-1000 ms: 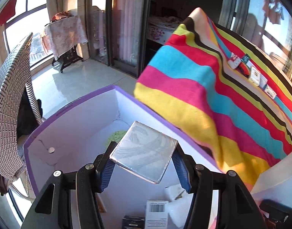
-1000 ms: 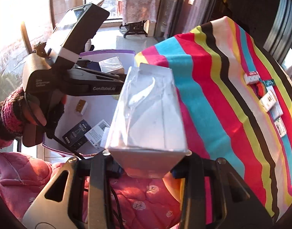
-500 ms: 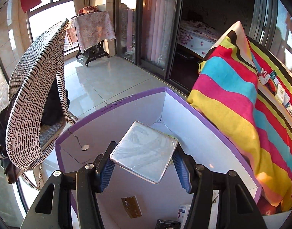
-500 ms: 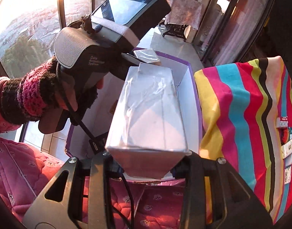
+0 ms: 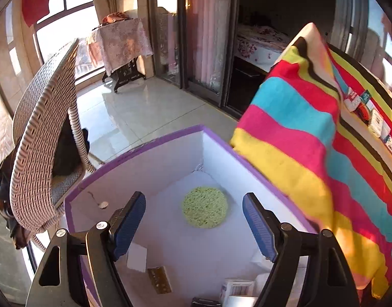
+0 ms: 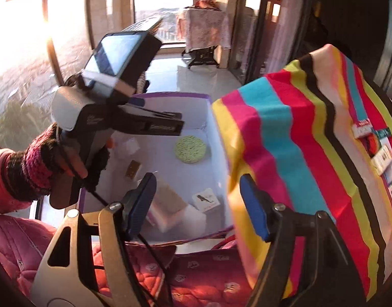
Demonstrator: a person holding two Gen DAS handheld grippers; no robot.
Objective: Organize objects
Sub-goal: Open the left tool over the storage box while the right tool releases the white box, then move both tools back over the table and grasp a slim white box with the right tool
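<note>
My left gripper [image 5: 193, 225] hangs over the white box with the purple rim [image 5: 150, 143]; its blue-padded jaws are opening and nothing is between them. Below it a pale flat packet [image 5: 137, 257] lies on the box floor near a round green pad [image 5: 205, 211]. My right gripper [image 6: 198, 207] is above the near end of the same box [image 6: 170, 96], its jaws also opening and empty. The long silver-wrapped box [image 6: 170, 200] lies inside, under the right gripper. A hand in a knitted glove [image 6: 50, 163] holds the left tool over the box.
A table under a striped cloth [image 5: 311, 153] stands against the box's right side, with small packets [image 5: 370, 112] lined along its top. A wicker chair [image 5: 42, 153] is left of the box. A brown card [image 5: 159, 280], a barcoded carton [image 5: 238, 287] and a bird card [image 6: 206, 199] lie inside.
Both grippers have let go: the flat silver packet has left the left jaws and the long silver box has left the right jaws. Both now stand wide over the box.
</note>
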